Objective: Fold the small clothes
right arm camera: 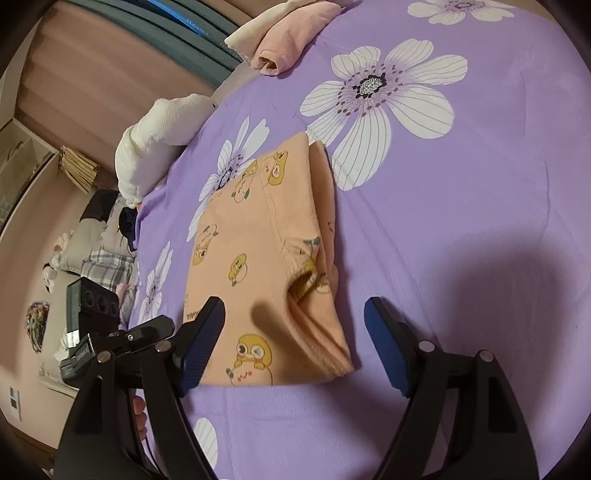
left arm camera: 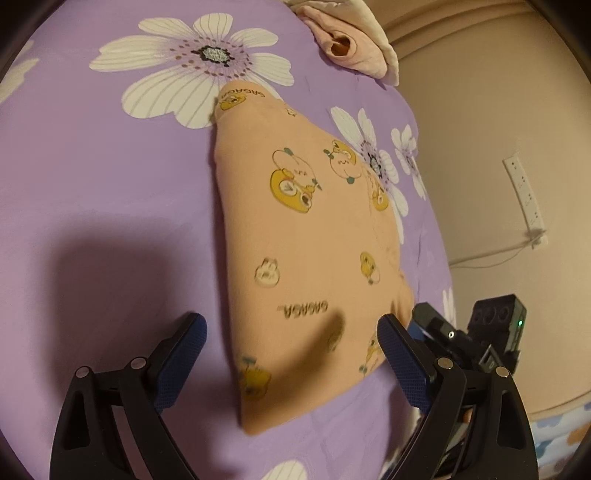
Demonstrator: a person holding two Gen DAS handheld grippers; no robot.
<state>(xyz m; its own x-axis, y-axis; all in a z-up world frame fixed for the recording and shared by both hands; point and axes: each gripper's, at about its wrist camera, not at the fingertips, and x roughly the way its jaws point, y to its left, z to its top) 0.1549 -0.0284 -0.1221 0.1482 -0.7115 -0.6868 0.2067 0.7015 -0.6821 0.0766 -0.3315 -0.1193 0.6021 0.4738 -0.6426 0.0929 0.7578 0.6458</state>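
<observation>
A small peach garment (left arm camera: pixel 310 236) printed with yellow cartoon animals lies folded lengthwise on the purple flowered bedsheet (left arm camera: pixel 110 184). My left gripper (left arm camera: pixel 291 339) is open and empty, hovering just above the garment's near end. In the right wrist view the same garment (right arm camera: pixel 258 258) lies with a sleeve opening (right arm camera: pixel 306 284) facing up. My right gripper (right arm camera: pixel 295 332) is open and empty, straddling the garment's near end from above. The other gripper's body shows at the right in the left wrist view (left arm camera: pixel 480 332) and at the left in the right wrist view (right arm camera: pixel 96 325).
A folded pink and cream garment pile (left arm camera: pixel 347 40) lies at the far edge of the bed, also in the right wrist view (right arm camera: pixel 291 33). A white fluffy item (right arm camera: pixel 159 140) hangs at the bed's edge. A wall with a power strip (left arm camera: pixel 524 199) is to the right.
</observation>
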